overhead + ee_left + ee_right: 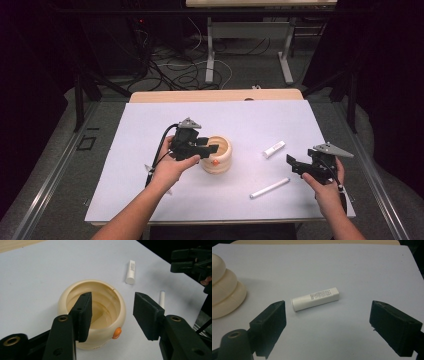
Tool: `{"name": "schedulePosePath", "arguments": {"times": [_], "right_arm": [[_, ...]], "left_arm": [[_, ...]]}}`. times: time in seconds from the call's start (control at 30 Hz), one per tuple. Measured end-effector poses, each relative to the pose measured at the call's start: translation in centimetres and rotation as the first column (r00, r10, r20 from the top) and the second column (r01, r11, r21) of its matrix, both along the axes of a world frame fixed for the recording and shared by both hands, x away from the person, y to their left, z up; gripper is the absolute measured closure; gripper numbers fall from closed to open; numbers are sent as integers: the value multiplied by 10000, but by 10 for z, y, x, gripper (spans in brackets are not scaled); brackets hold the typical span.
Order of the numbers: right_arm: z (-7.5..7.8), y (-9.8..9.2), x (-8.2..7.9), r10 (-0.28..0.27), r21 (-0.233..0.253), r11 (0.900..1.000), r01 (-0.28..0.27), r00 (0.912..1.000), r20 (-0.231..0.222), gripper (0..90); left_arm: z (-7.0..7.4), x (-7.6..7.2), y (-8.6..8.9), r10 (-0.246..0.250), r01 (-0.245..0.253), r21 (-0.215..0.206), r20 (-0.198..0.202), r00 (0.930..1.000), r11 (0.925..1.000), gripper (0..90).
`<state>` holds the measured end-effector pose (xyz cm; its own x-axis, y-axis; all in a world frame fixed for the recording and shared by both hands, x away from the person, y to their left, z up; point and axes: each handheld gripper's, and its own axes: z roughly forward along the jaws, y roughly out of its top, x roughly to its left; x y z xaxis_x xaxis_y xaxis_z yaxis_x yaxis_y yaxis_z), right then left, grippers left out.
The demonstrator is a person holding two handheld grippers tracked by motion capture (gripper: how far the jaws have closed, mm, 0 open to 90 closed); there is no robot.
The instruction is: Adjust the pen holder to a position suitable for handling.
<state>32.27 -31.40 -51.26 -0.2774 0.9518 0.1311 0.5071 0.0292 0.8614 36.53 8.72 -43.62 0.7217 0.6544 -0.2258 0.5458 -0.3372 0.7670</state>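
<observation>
Item: cream ribbed round bowl with orange button near its base (217, 154), set at the middle of the white-covered tabletop (150, 125), upright and empty inside, likely so placed to receive the loose pieces. Left gripper (111, 312): jaws spread, one lowered inside the bowl's rim, the other outside it, apparently poised to steady the bowl by its wall; not yet closed on it. Right gripper (328, 322): jaws spread wide, hovering above the tabletop, aimed at the short white printed cylindrical tube (315, 299) lying on its side just ahead, apart from the bowl; seemingly lined up for a pickup across the tube's width. Also listed: thin white stick (270, 188), lying flat nearer the front edge, untouched, well clear of both grippers.
</observation>
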Motion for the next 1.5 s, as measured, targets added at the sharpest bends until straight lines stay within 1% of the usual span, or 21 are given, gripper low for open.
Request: {"name": "schedulePosePath", "arguments": {"times": [0.1, 0.2, 0.23, 0.3, 0.33, 0.43, 0.5, 0.6, 0.63, 0.7, 0.77, 0.8, 0.87, 1.0, 1.07, 1.1, 1.17, 1.3, 1.37, 1.47, 1.5], "right_arm": [[0, 0, 0, 21, -62, 10000, -20, 10000, 21, 138], [0, 1, 0, 21, -111, 9999, -20, 10000, 59, 138], [0, 1, 0, 39, -141, 9999, -38, 10000, 76, 138], [0, 2, 0, 29, -119, 9999, -28, 10000, 66, 138], [1, 1, 0, 107, -159, 9998, -106, 9999, 61, 138], [1, 3, -1, 120, -187, 9998, -119, 9999, 36, 138], [1, 3, -1, 131, -211, 9997, -130, 9999, 46, 138], [1, 4, -2, 130, -235, 9996, -129, 9999, 56, 138], [2, 4, -2, 125, -237, 9996, -123, 9999, 63, 138], [2, 5, -2, 155, -213, 9997, -153, 9998, 92, 138], [2, 4, -2, 201, -274, 9994, -198, 9997, 105, 138], [1, 4, -2, 213, -272, 9994, -211, 9997, 84, 138], [1, 5, -2, 225, -272, 9994, -223, 9997, 56, 138], [2, 6, -3, 238, -280, 9993, -235, 9997, 78, 141], [2, 6, -3, 341, -309, 9990, -338, 9994, 105, 142], [2, 7, -3, 362, -264, 9990, -360, 9993, 65, 142], [2, 8, -3, 462, -330, 9984, -460, 9989, 58, 142], [2, 12, -4, 660, -545, 9964, -654, 9978, 90, 143], [3, 14, -5, 665, -653, 9957, -659, 9978, 76, 142], [2, 17, -5, 663, -634, 9958, -657, 9978, 75, 140], [2, 17, -4, 725, -643, 9953, -719, 9973, 80, 140]], "left_arm": [[-1, -3, 8, 140, -140, -24, 153, 9998, 9999, 456], [-3, -7, 15, 221, -217, -94, 448, 9988, 9997, 414], [-3, -8, 18, 260, -252, -189, 446, 9987, 9995, 390], [-5, -10, 23, 350, -333, -370, 460, 9983, 9988, 383], [-6, -11, 26, 498, -481, -409, 412, 9979, 9980, 375], [-10, -16, 33, 711, -695, -421, 376, 9968, 9967, 368], [-13, -19, 37, 944, -927, -373, 464, 9945, 9950, 364], [-17, -23, 43, 1200, -1181, -357, 574, 9911, 9924, 325], [-18, -23, 47, 1072, -1054, -343, 582, 9925, 9938, 318], [-21, -25, 51, 1191, -1162, -474, 641, 9908, 9921, 263], [-24, -26, 57, 1339, -1304, -590, 614, 9891, 9897, 222], [-26, -26, 59, 1436, -1392, -632, 715, 9871, 9883, 199], [-29, -27, 64, 1630, -1581, -741, 646, 9845, 9846, 162], [-33, -30, 75, 1957, -1904, -950, 503, 9794, 9771, 155], [-34, -31, 81, 2226, -2152, -1062, 627, 9729, 9708, 138], [-35, -32, 83, 2322, -2248, -1136, 572, 9710, 9678, 119], [-37, -33, 88, 2468, -2392, -1120, 597, 9672, 9645, 53], [-41, -39, 96, 2565, -2486, -1153, 597, 9647, 9617, 6], [-44, -42, 100, 2634, -2559, -1164, 538, 9632, 9597, 2], [-48, -45, 105, 2708, -2637, -1265, 421, 9617, 9563, 3], [-49, -46, 106, 2633, -2566, -1218, 425, 9638, 9588, 2]]}}
